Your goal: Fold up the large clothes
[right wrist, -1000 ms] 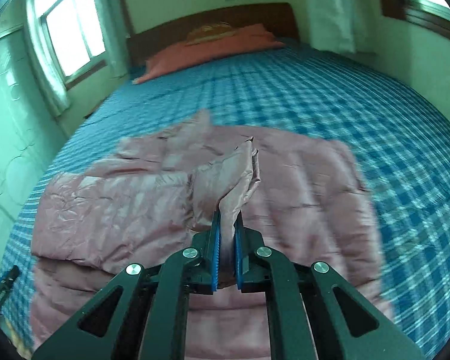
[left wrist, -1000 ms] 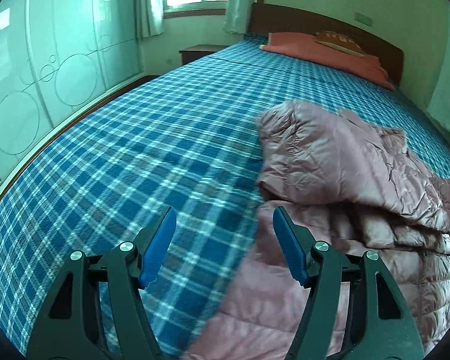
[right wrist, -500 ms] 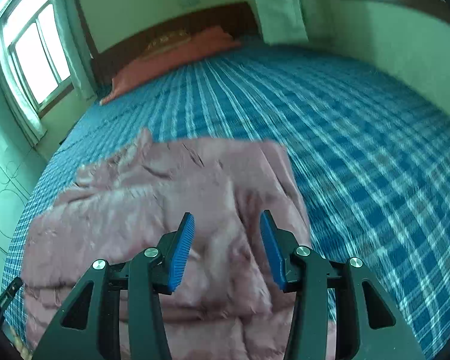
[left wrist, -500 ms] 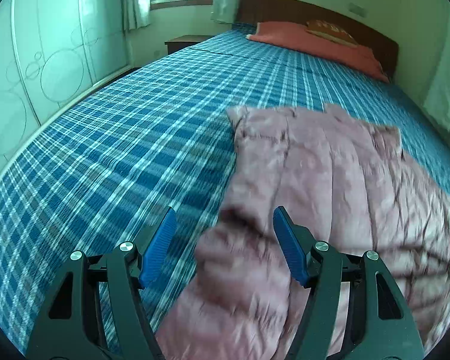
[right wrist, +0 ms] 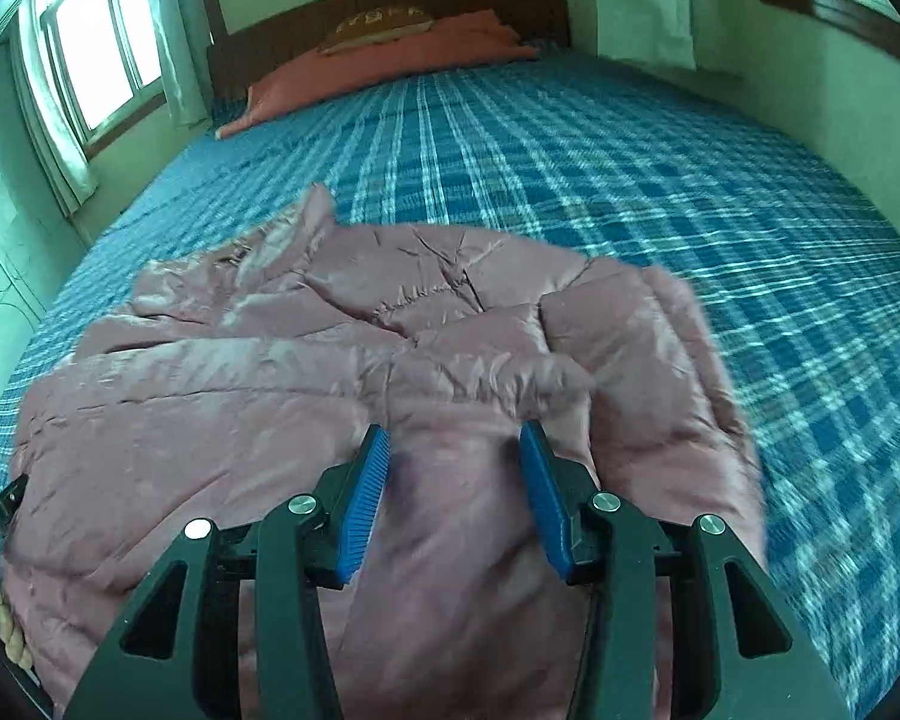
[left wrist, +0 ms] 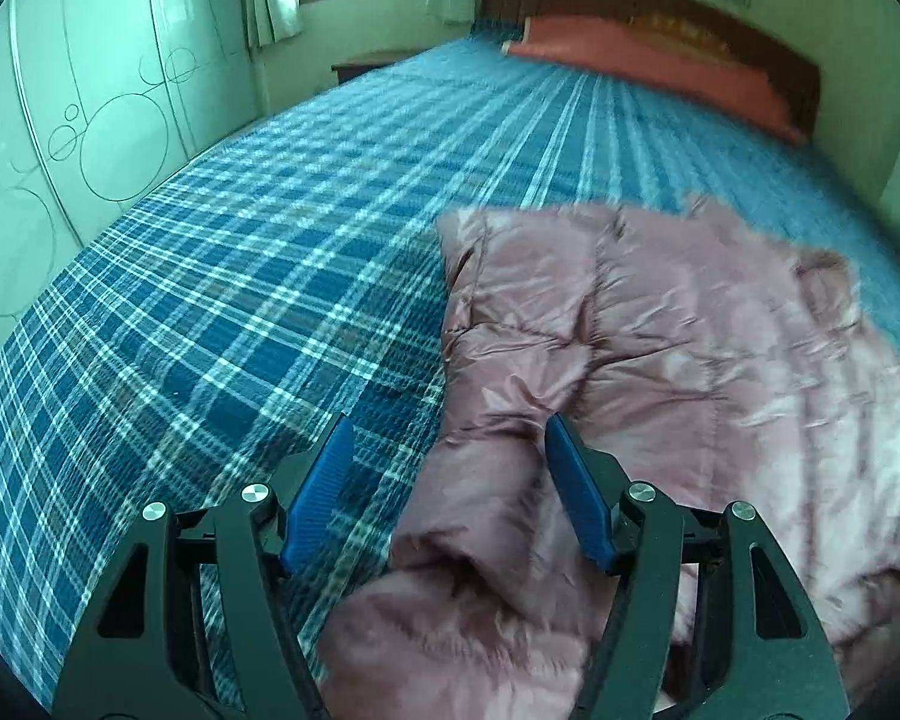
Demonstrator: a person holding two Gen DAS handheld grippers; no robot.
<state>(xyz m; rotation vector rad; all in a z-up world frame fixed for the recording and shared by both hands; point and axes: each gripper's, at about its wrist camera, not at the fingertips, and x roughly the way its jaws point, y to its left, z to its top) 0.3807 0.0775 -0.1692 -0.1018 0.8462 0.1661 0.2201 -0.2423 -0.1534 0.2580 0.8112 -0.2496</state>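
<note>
A bed [left wrist: 222, 276] under a blue plaid cover fills the room, with a salmon pillow [right wrist: 390, 60] against the dark headboard. On its near part lies the pink padded jacket [right wrist: 282, 360], now spread low and flat where a second ago a flap of it stood pulled up in a pinch. The right claw [right wrist: 455, 483] has let that flap go: its blue pads stand apart, with jacket cloth lying beneath the gap but nothing pressed between them. The left claw [left wrist: 444, 495] also stands apart, as before, and has swung from the bare cover onto the jacket's left edge, a rumpled sleeve under its gap. That fold looks laid, and both claws seem ready for the next grasp.
</note>
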